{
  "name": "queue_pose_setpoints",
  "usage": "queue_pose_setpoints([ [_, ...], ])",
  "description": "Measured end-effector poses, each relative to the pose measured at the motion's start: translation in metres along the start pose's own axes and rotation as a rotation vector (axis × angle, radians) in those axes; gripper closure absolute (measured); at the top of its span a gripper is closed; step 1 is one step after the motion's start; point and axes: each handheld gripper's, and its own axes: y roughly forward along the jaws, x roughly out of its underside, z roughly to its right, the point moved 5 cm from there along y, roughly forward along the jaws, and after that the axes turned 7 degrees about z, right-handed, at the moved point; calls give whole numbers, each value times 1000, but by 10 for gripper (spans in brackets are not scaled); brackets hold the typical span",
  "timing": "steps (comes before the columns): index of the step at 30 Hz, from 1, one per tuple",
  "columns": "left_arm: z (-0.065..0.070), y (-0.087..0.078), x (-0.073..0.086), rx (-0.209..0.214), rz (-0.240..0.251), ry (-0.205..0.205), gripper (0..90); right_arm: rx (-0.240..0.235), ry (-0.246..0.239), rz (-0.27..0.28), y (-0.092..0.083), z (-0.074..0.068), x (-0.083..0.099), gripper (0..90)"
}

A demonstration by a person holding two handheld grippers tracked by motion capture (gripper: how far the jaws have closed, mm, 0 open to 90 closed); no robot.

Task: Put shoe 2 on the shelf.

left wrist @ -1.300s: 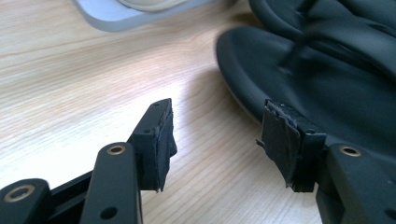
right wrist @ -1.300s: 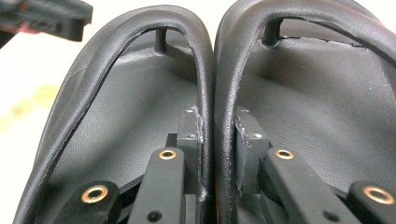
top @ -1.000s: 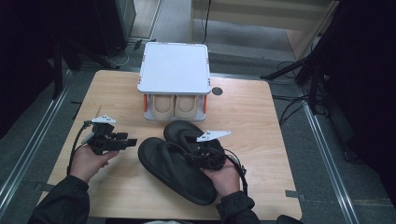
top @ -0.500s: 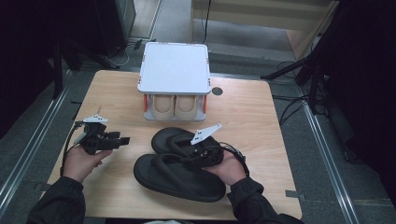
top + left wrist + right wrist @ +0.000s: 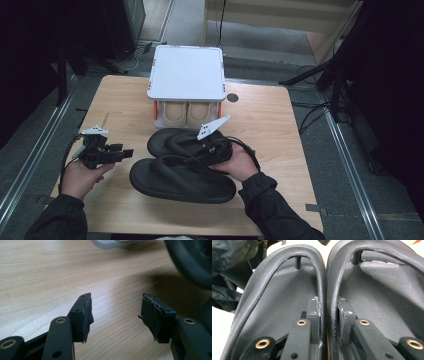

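Two black flip-flops lie side by side on the wooden table (image 5: pixel 280 130), the near one (image 5: pixel 185 181) in front of the far one (image 5: pixel 170 141), toes to the left. My right gripper (image 5: pixel 196 155) reaches over them from the right. In the right gripper view its jaws (image 5: pixel 328 307) are shut on the two inner straps, pinching the left sandal's strap (image 5: pixel 320 277) against the right sandal's strap (image 5: pixel 332 277). My left gripper (image 5: pixel 127 152) hovers left of the sandals, open with nothing between its jaws (image 5: pixel 116 307), and bare wood lies below.
A white lidded rack (image 5: pixel 186 72) stands at the back centre with a beige pair of shoes (image 5: pixel 187 112) tucked under it. A round cable hole (image 5: pixel 232 97) sits to its right. Dark floor and rails surround the table.
The right gripper has swung the pair of flip-flops from a diagonal lie to lying across the table and shifted them a little left. The left hand has hardly moved.
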Motion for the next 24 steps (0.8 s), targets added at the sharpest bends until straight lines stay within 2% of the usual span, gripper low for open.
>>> queue_pose_setpoints([
  [8, -2, -6, 7, -10, -2, -12, 428, -13, -30, 2, -6, -2, -26, 761],
  [13, -3, -10, 10, -20, 4, -24, 428, -22, -25, 18, -15, 0, -44, 761],
  [18, -5, -13, 13, -30, 8, -33, 427, 5, -22, 33, -24, 3, -64, 760],
  [24, -7, -14, 15, -32, 10, -47, 428, 57, -2, 77, -40, 9, -95, 761],
])
